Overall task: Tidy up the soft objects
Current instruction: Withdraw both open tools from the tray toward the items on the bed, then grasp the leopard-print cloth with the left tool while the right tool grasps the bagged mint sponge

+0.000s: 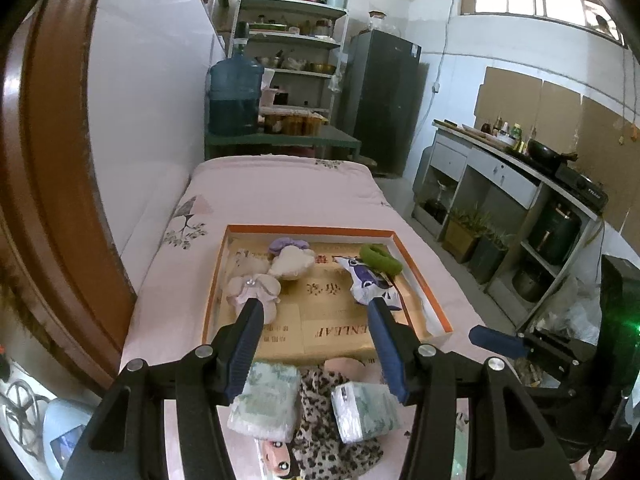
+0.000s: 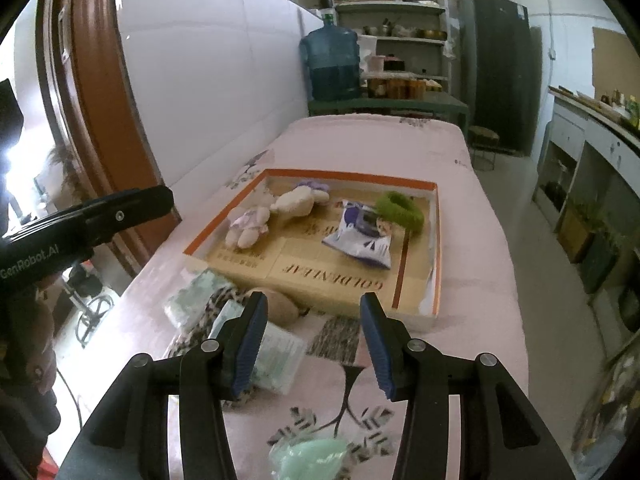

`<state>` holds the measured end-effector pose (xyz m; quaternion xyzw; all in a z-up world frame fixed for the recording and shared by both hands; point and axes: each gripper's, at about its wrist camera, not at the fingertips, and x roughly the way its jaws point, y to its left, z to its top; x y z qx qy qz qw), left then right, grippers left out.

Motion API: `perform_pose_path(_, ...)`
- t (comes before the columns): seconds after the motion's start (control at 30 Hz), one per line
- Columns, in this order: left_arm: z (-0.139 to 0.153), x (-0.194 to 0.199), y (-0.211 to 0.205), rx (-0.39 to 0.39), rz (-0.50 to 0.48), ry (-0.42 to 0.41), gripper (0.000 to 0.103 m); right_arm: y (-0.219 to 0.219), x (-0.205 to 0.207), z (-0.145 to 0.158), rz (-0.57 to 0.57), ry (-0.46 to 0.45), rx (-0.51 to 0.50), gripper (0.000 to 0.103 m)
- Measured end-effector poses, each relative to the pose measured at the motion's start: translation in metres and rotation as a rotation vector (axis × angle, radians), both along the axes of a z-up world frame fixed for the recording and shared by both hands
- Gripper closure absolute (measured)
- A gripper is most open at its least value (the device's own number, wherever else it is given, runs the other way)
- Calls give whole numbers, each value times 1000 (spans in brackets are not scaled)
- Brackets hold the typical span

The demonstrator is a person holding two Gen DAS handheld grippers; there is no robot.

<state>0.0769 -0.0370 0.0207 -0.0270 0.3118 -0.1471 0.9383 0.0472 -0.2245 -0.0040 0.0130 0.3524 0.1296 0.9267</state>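
Both grippers hang over the pink bed with jaws spread and nothing between them. The left gripper is above tissue packs and a leopard-print cloth lying just near of the orange-rimmed box. The right gripper is beside it. Inside the box lie plush toys, a snack bag and a green band.

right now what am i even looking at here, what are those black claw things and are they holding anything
Those are two hand-held grippers a person carries, each with a camera looking along its two blue-padded fingers. One picture is from the left gripper, the other from the right gripper. Both are open and hold nothing. Below them is a bed with a pink cover. On it sits a shallow orange-rimmed box holding small plush toys, a green hair band and a purple-and-white packet. Tissue packs and a leopard-print cloth lie nearer, outside the box.
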Motion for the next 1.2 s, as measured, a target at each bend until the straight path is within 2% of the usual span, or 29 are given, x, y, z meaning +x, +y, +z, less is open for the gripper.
perform_pose_path(0.5,-23,-32,8,-23,3,-16,49,1,-41,-24,-12,49,31,53)
perform_pose_path(0.63,-30,-38,11,-37,3,-18,49,3,-50,-34,-9,66,26,44)
perform_pose_path(0.83,-43,-46,17,-47,-1,-13,49,7,-64,-46,-10,71,0,42)
perform_pose_path(1.2,-74,-67,30,-72,-24,14,49,5,-70,-70,-31,126,23,37)
